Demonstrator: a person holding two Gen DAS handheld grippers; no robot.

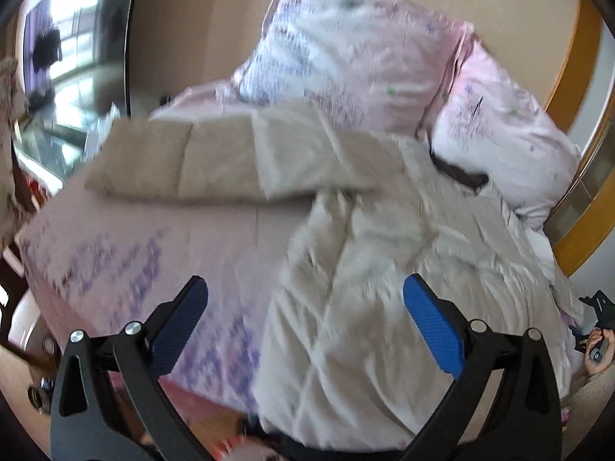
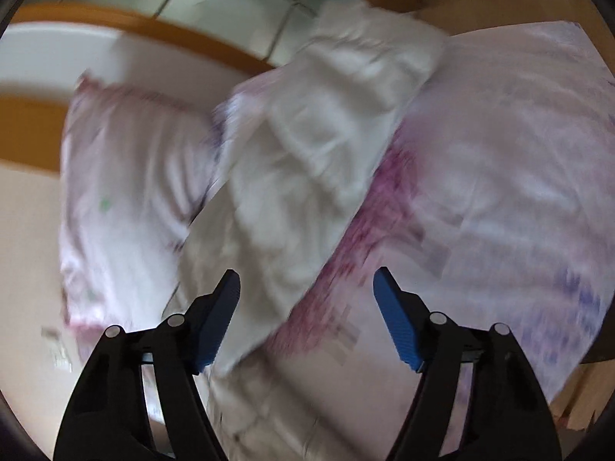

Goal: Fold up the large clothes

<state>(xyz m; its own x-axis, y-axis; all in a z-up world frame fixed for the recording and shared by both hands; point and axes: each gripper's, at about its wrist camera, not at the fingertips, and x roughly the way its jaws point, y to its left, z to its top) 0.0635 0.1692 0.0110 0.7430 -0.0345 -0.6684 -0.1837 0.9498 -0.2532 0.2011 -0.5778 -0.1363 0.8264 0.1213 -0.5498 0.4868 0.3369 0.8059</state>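
A large pale grey-white quilted garment lies crumpled on the right half of the bed, one beige sleeve stretched out to the left. My left gripper is open and empty, held above the garment's lower part. In the right wrist view a strip of the same garment runs diagonally across the pink bedding, blurred. My right gripper is open and empty above that strip. The right gripper also shows at the far right edge of the left wrist view.
The bed has a pink floral sheet. Two pink floral pillows lean against the beige wall at the head. An orange wooden frame stands right of the bed. A window is at the far left.
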